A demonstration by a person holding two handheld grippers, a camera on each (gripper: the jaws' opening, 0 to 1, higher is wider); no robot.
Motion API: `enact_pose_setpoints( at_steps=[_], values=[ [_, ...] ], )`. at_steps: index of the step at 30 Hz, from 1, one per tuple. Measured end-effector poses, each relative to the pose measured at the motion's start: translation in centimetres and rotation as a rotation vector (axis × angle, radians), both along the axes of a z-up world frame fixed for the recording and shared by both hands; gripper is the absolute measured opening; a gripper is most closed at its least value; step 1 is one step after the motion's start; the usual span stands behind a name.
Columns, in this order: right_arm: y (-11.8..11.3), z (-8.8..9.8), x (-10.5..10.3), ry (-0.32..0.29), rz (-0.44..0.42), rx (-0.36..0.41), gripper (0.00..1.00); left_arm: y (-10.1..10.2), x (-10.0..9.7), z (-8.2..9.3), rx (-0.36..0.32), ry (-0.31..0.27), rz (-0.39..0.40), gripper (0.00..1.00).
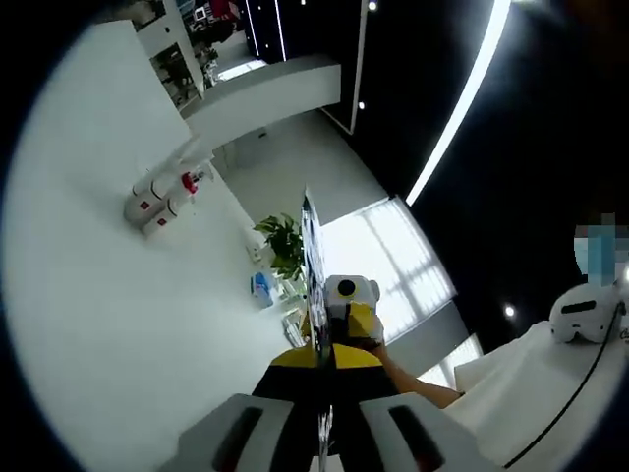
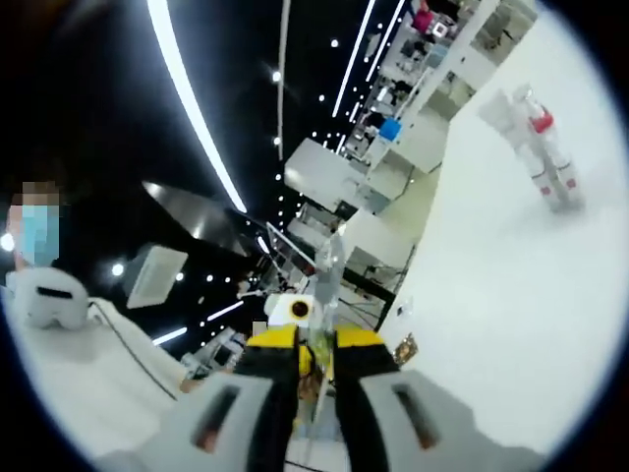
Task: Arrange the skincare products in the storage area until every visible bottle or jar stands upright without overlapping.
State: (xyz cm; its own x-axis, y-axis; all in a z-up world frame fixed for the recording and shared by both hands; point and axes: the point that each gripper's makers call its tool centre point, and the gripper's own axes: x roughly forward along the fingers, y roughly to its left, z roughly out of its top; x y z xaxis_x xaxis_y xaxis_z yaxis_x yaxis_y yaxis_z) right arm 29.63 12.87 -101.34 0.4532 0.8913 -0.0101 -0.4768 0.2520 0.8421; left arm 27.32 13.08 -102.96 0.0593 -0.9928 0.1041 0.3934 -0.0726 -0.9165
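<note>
A small cluster of white bottles with red caps and labels (image 1: 157,205) sits far off on a white surface (image 1: 88,324); in the right gripper view the same bottles (image 2: 539,147) lie at the upper right. My left gripper (image 1: 322,408) and right gripper (image 2: 310,398) point at each other at close range, far from the bottles. Each holds its grey jaws apart. The yellow-and-black right gripper (image 1: 339,344) shows through the left one's gap, and the left gripper (image 2: 305,344) through the right one's. A thin clear sheet (image 1: 311,265) stands edge-on between them (image 2: 329,265).
Both views are strongly rolled. A potted plant (image 1: 283,241) and a blue item (image 1: 261,285) stand beyond the white surface. A person in white clothing (image 1: 531,383) is close by (image 2: 88,374). Shelving (image 2: 432,59) and ceiling light strips (image 1: 462,98) fill the background.
</note>
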Motion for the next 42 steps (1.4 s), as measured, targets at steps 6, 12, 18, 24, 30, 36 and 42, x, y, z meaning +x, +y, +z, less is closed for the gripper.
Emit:
enact_pose_setpoints(
  at_steps=[6,12,18,24,30,36,42],
  values=[
    [-0.5,-0.3,0.0,-0.018,-0.007,-0.01,0.0,-0.5,-0.4,-0.1,-0.006,0.001,-0.018,0.02],
    [-1.8,-0.3,0.0,0.033,-0.005,0.022,0.0,0.5,-0.1,0.1,-0.01,0.009,-0.034,0.03],
    [-1.3,-0.4,0.1,0.022,-0.016,0.017,0.01,0.7,-0.2,-0.1,0.015,-0.026,-0.056,0.01],
    [-1.4,-1.1,-0.3,-0.003,-0.031,-0.034,0.17,1.2,1.7,-0.6,0.019,-0.002,-0.005,0.0],
    [-3.5,-1.9,-0.8,0.0,-0.099,-0.07,0.24,1.9,4.7,-1.5,0.037,0.018,0.027,0.0],
    [-6.8,-3.4,-1.6,0.017,-0.211,-0.114,0.33,2.2,8.4,-4.2,0.108,0.041,0.067,0.0],
    [-9.8,-4.2,-2.0,0.059,-0.28,-0.136,0.36,2.1,13.3,-6.4,0.188,0.067,0.111,0.0]
  ],
)
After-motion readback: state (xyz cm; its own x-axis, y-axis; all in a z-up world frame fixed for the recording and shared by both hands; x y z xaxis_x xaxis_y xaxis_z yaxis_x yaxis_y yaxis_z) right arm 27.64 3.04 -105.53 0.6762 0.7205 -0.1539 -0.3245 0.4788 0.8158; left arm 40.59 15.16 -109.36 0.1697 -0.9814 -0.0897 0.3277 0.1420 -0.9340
